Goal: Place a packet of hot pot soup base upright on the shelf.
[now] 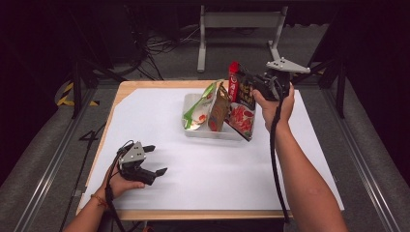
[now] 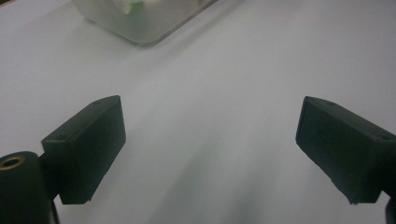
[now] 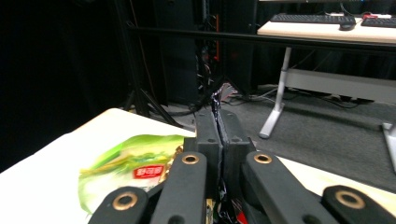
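Near the front left corner of the bench (image 1: 145, 203), left hand (image 1: 123, 184) wrapped around the left claw (image 1: 155, 159), jaws spread wide apart with nothing between, resting low over the white sheet (image 1: 154, 125) that covers the bench top. In the left gripper view, same wide gap, bare white sheet beneath, and a corner of the clear plastic tub (image 2: 140, 23) ahead, well apart from the jaw tips.

Farther back, at the middle of the bench, the clear plastic tub (image 1: 212, 131) standing on the white sheet with snack packets propped inside. Green snack packet (image 1: 199, 107) leaning at the tub's left side, brown packet (image 1: 220, 108) upright just beside it near the tub's middle.

At the tub's right end, a red and black snack packet (image 1: 241, 104) held upright, lower part down by the tub's right wall, top edge raised above the tub. Right claw (image 1: 255, 86) pressed together on the upper part of this packet, right hand (image 1: 278, 106) behind it, forearm reaching in from the bench's front right. In the right gripper view, jaws shut flat against each other with a thin dark edge of the packet pinched between, green snack packet (image 3: 121, 170) lying below and to the left.

Beyond the bench's far edge, grey carpeted floor (image 1: 232, 48), cables, and the white legs of a desk (image 1: 239, 21).
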### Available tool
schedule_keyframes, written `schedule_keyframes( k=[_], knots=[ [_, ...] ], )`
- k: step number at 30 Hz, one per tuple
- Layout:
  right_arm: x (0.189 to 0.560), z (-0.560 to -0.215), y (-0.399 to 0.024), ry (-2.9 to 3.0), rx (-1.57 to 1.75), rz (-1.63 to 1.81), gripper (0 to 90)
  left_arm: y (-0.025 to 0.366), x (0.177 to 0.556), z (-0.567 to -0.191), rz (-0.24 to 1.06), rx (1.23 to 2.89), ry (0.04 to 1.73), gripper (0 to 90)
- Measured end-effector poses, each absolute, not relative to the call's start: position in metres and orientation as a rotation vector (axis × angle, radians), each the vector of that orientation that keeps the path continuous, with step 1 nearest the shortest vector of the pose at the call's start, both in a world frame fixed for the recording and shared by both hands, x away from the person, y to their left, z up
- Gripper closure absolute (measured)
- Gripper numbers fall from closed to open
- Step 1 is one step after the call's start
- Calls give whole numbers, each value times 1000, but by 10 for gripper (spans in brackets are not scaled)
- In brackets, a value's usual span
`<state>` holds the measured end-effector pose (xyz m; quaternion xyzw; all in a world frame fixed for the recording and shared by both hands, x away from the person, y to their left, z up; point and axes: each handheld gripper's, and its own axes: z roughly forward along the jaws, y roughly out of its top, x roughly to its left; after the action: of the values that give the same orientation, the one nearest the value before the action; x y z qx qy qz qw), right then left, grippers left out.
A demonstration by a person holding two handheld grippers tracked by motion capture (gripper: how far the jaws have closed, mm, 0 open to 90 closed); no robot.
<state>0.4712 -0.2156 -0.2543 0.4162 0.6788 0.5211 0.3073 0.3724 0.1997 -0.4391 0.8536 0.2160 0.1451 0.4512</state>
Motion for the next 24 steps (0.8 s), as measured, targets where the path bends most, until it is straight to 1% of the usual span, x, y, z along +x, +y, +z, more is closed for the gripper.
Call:
schedule_keyframes(
  k=[13, 24],
  knots=[
    [504, -263, -198, 1804, 1115, 1366, 886, 202, 372, -439, 349, 2100, 529, 93],
    [500, -281, -200, 1819, 1091, 1382, 882, 201, 372, -439, 349, 2109, 529, 93]
  ],
)
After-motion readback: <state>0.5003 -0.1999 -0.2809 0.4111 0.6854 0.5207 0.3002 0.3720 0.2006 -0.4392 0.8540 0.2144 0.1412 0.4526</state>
